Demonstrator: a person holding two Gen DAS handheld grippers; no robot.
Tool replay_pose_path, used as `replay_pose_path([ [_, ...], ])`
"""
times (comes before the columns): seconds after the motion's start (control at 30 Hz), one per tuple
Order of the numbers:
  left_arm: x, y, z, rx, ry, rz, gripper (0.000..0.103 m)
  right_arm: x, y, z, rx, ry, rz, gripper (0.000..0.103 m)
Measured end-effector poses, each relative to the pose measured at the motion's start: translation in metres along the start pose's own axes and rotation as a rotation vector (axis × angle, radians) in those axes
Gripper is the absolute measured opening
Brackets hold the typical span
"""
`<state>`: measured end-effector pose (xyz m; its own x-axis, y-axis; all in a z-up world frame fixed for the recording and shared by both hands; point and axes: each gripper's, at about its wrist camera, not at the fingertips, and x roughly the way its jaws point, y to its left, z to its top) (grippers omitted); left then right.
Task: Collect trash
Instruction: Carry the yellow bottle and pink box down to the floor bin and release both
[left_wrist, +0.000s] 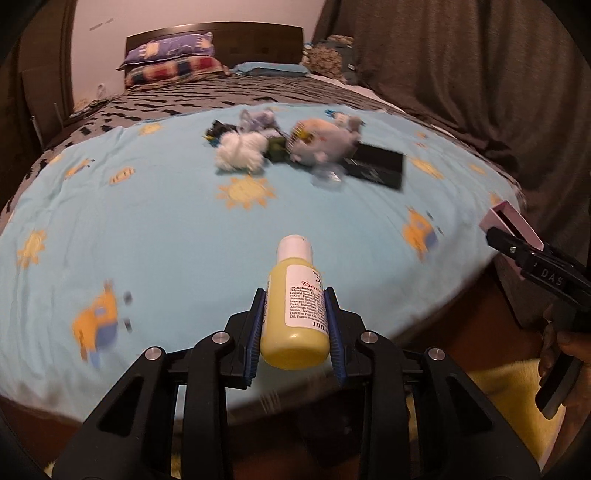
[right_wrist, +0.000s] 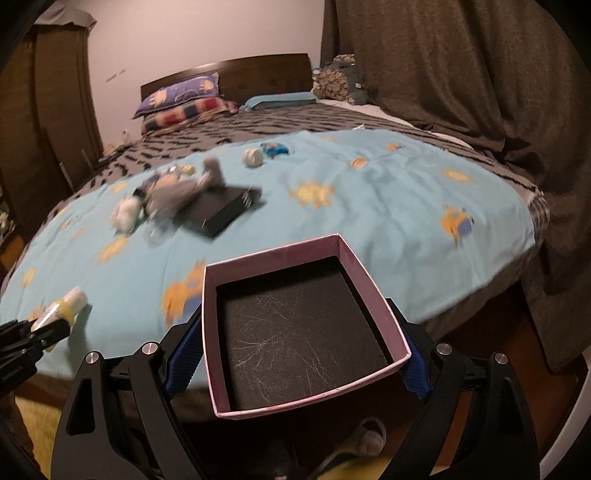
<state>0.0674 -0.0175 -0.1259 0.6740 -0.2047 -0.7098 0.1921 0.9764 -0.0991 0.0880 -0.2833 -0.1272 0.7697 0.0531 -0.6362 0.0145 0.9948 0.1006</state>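
Observation:
My left gripper (left_wrist: 295, 299) is shut on a small yellow lotion bottle (left_wrist: 295, 306) with a white cap, held above the near edge of the blue bed sheet (left_wrist: 166, 221). It also shows in the right wrist view (right_wrist: 62, 306). My right gripper (right_wrist: 295, 325) is shut on an open pink box (right_wrist: 306, 332) with a black inside, empty, held over the bed's near edge. The box also shows at the right of the left wrist view (left_wrist: 511, 225). A pile of trash (left_wrist: 288, 144) lies mid-bed: white fluff, grey wrappers and a flat black box (left_wrist: 380, 166).
Pillows (left_wrist: 173, 62) and a dark headboard stand at the far end. Brown curtains (left_wrist: 480, 74) hang on the right. A small white ball (right_wrist: 253, 157) and a blue item (right_wrist: 275, 148) lie farther back on the sheet. A yellow rug (left_wrist: 498, 387) lies below the bed edge.

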Motion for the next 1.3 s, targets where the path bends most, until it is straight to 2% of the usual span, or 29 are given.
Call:
replay_pose_path([
  [0.2,-0.010,-0.018,-0.038,0.040,0.045,-0.049,0.029,-0.011,0.005,-0.046,-0.027,0.066,0.011,0.089],
  [0.37,0.003,-0.026,-0.070,0.048,0.121,-0.082,0.029,0.000,0.018,-0.084,-0.063,0.153,0.030,0.089],
  [0.63,0.056,-0.026,-0.120,0.006,0.264,-0.110,0.029,0.043,0.038,-0.136,-0.089,0.302,0.037,0.089],
  [0.77,0.086,-0.024,-0.139,-0.004,0.332,-0.112,0.029,0.072,0.036,-0.160,-0.036,0.405,0.079,0.089],
  [0.9,0.116,-0.024,-0.154,0.000,0.394,-0.110,0.029,0.102,0.032,-0.181,0.000,0.482,0.072,0.089],
  [1.0,0.133,-0.027,-0.164,0.008,0.437,-0.113,0.029,0.121,0.025,-0.194,0.049,0.529,0.082,0.089],
  [1.13,0.153,-0.033,-0.175,0.015,0.487,-0.134,0.029,0.141,0.024,-0.206,0.046,0.576,0.071,0.090],
  [1.3,0.165,-0.035,-0.182,0.023,0.517,-0.133,0.029,0.153,0.021,-0.219,0.077,0.600,0.084,0.090],
])
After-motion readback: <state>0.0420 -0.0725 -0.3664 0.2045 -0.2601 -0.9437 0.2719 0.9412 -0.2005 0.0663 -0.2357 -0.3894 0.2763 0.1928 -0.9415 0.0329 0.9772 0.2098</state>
